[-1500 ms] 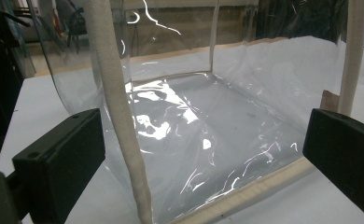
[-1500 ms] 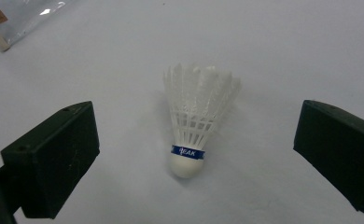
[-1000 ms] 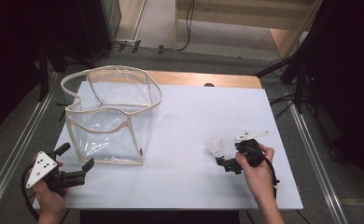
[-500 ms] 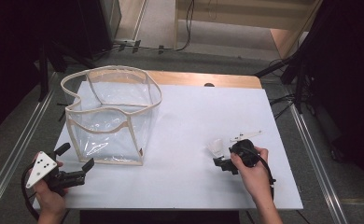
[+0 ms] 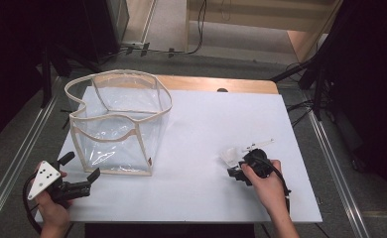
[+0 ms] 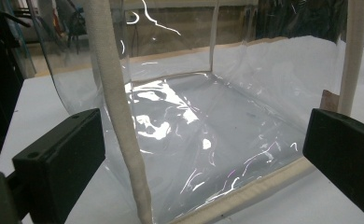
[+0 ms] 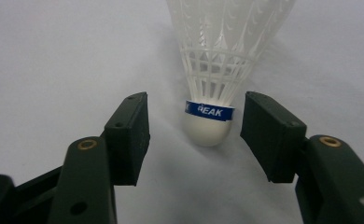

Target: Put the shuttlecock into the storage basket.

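White shuttlecock (image 7: pixel 211 70) lies between the closing, not yet gripping right tool (image 7: pixel 194 135); clear bag (image 5: pixel 119 124) faces the released left tool (image 5: pixel 80 179)

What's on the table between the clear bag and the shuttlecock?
Nothing: in the high view, only bare white table lies between the clear bag and the shuttlecock.

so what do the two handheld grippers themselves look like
Both are black, each with two blocky rectangular jaws. The left gripper carries a grey three-cornered plate dotted with small dark marks. The right gripper shows brass-coloured rivets on its jaw arms, and a black cable trails from it.
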A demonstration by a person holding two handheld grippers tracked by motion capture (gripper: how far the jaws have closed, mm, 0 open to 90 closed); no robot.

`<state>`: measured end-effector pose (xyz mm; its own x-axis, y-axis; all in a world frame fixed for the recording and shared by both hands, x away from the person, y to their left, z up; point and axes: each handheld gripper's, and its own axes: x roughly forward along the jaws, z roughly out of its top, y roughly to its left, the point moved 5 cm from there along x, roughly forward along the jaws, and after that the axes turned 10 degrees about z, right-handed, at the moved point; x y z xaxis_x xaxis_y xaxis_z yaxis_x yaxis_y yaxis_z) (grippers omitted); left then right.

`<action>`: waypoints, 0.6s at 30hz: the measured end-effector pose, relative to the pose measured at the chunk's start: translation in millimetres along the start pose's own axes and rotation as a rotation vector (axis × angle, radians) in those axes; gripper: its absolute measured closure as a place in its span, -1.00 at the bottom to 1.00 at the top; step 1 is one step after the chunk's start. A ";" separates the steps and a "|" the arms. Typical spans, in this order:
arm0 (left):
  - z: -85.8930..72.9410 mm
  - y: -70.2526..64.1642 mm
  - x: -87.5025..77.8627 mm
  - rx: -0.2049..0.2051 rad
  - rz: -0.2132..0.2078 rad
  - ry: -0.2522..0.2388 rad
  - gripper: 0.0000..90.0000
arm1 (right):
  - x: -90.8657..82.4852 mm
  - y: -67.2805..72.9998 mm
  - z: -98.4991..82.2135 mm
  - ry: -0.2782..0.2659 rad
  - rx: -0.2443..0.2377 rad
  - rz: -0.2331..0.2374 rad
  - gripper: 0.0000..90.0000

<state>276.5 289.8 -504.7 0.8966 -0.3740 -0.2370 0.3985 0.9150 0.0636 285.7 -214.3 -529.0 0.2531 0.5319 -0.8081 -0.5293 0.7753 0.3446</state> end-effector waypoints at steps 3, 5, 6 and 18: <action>0.0 0.0 0.0 0.000 0.000 -0.001 -1.00 | 1.2 0.6 0.4 0.005 0.004 -0.002 0.06; 0.0 0.2 0.0 -0.001 0.000 -0.001 -1.00 | 1.8 0.6 0.4 0.007 0.008 -0.004 0.09; 0.1 0.2 0.0 -0.003 0.001 -0.001 -1.00 | 2.7 0.3 0.4 0.011 0.014 -0.008 0.12; 0.1 0.4 -0.4 -0.004 0.002 -0.003 -1.00 | 8.8 -0.6 0.3 0.034 0.026 -0.044 0.36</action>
<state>276.3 290.4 -504.5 0.8980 -0.3723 -0.2344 0.3956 0.9164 0.0601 288.5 -209.9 -536.2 0.2478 0.4856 -0.8383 -0.4967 0.8066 0.3205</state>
